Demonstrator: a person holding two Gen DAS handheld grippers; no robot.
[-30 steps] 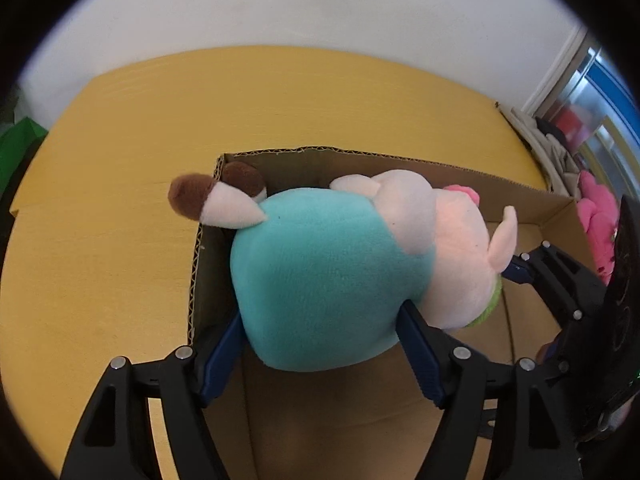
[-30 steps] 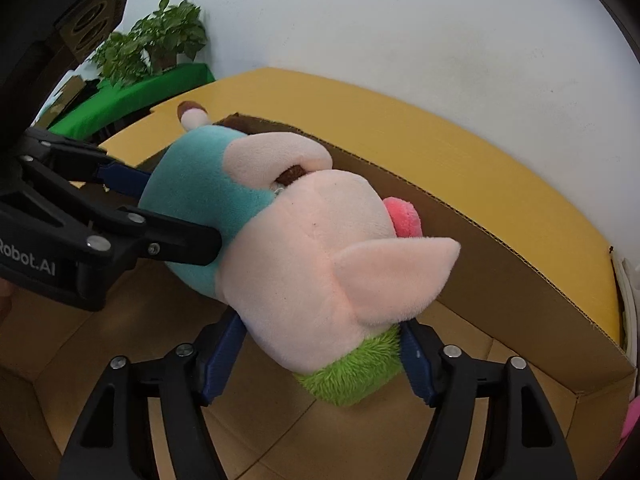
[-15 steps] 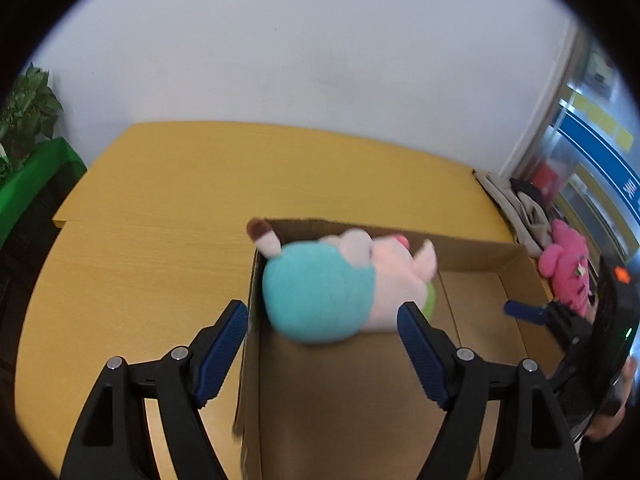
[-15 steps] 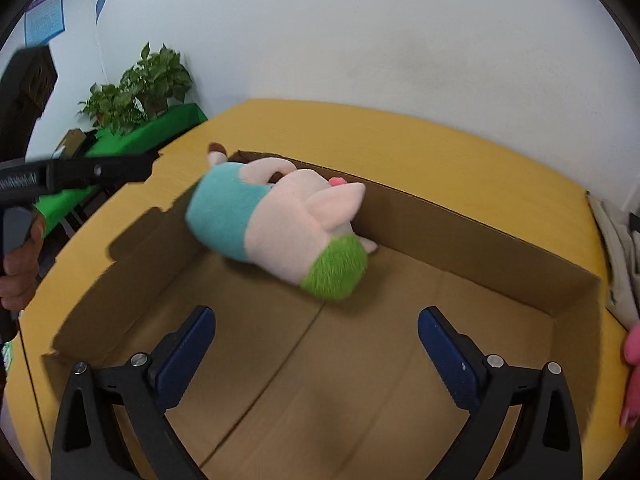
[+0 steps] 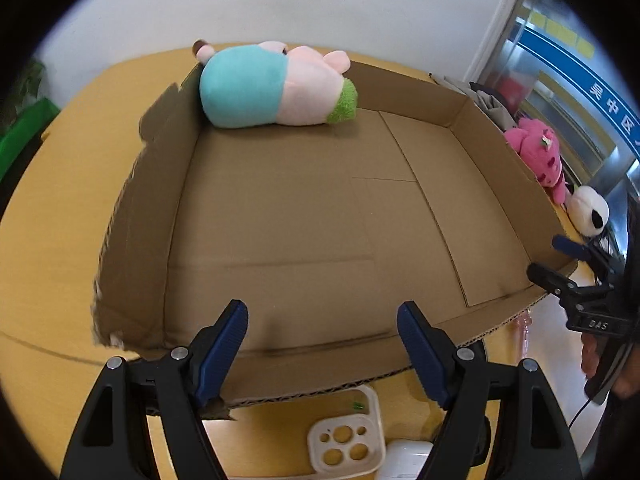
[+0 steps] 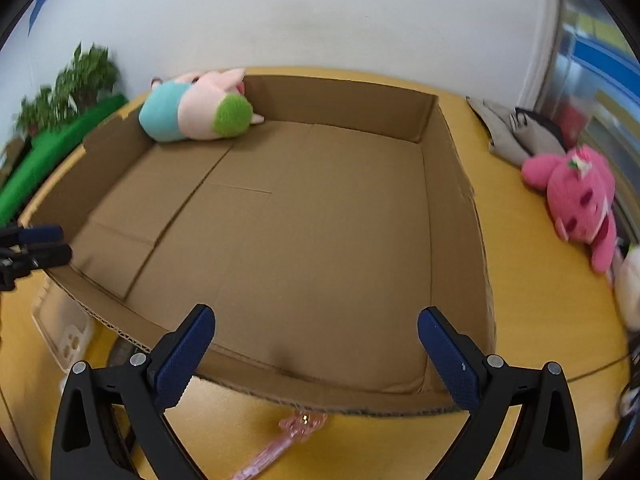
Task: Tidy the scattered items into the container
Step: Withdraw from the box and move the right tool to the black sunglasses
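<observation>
A plush pig (image 5: pixel 276 86) with a teal body, pink head and green tuft lies on its side in the far left corner of a shallow cardboard box (image 5: pixel 460 120); the same plush pig (image 6: pixel 192 110) shows in the right wrist view. My left gripper (image 5: pixel 322 320) hangs open over the box's near edge with nothing between its fingers. My right gripper (image 6: pixel 316 320) is also open and empty above the near wall of the box (image 6: pixel 456 184). Each gripper sees the other at the side: right gripper (image 5: pixel 560 256), left gripper (image 6: pixel 36 240).
On the yellow table right of the box lie a pink plush (image 6: pixel 576 192), a white plush (image 5: pixel 590 210) and a grey bag (image 6: pixel 516 132). A pink wand (image 6: pixel 288 436) and a white tray with paw-shaped holes (image 5: pixel 344 440) sit in front of the box.
Both grippers have let go of the plush pig and drawn back to the box's near edge. The pig now rests in the far left corner. The right jaws stand wider.
</observation>
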